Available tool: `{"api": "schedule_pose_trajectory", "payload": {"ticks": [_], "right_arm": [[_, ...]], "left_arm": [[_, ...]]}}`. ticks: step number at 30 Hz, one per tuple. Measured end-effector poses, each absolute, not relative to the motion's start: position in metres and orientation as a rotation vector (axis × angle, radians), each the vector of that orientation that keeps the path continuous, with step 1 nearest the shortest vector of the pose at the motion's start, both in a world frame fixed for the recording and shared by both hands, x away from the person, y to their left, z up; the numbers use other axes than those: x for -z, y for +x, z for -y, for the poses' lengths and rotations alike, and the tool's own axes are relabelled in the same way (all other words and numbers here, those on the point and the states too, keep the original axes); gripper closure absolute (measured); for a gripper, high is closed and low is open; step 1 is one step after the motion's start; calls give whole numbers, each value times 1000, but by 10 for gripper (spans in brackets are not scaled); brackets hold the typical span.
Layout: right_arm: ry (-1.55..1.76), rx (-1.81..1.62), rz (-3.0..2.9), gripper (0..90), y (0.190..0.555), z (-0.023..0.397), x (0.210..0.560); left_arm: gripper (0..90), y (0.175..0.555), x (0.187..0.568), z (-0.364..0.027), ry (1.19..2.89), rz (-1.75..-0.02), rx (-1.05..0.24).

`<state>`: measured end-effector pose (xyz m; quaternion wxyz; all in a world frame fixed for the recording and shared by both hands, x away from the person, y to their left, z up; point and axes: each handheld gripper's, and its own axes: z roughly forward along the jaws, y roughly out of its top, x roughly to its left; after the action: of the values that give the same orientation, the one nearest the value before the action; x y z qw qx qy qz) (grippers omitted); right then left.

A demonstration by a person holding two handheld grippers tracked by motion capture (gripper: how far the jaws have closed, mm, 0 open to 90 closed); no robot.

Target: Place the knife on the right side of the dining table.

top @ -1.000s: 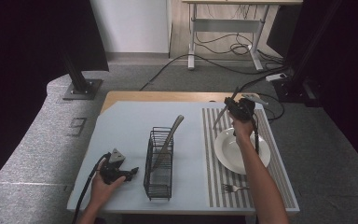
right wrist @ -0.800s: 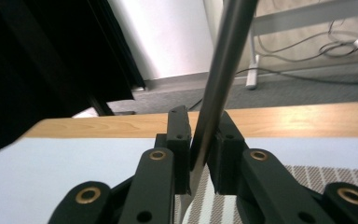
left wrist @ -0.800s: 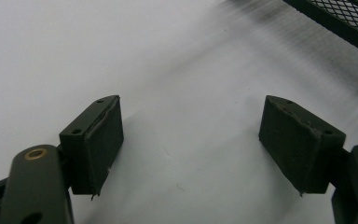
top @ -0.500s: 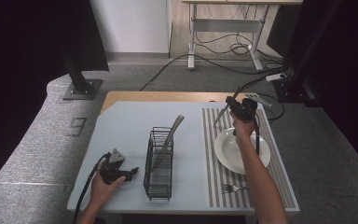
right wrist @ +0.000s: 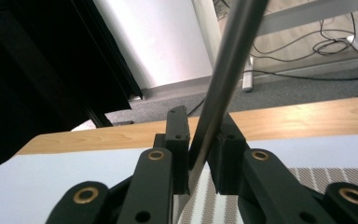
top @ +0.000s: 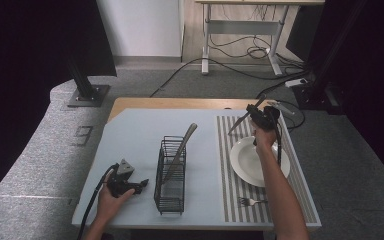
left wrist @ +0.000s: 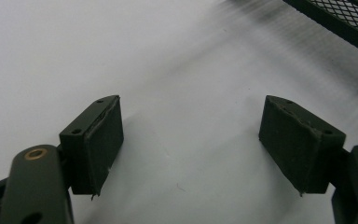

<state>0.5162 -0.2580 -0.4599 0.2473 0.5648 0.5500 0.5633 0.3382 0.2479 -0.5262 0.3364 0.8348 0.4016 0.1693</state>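
The right claw [top: 260, 116] is raised with jaws clamped, while the left claw [top: 130, 184] rests low, jaws wide.

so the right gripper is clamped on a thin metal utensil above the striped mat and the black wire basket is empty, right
Not quite: the black wire basket is not empty. The high view shows a long metal utensil standing tilted in it, handle above the rim. The rest holds: the right gripper is clamped on a thin metal utensil above the striped mat.

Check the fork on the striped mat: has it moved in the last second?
No. The fork lies at the mat's near edge, just below the white plate, the same spot against the stripes as before.
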Motion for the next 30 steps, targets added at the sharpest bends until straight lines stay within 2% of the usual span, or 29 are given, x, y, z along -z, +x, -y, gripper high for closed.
{"api": "schedule_pose_trajectory", "payload": {"ticks": [30], "right_arm": [[1684,-1449,-1480,715,516,289,482]], "left_arm": [[210,338,526,-248,2177,-1046,-443]]}}
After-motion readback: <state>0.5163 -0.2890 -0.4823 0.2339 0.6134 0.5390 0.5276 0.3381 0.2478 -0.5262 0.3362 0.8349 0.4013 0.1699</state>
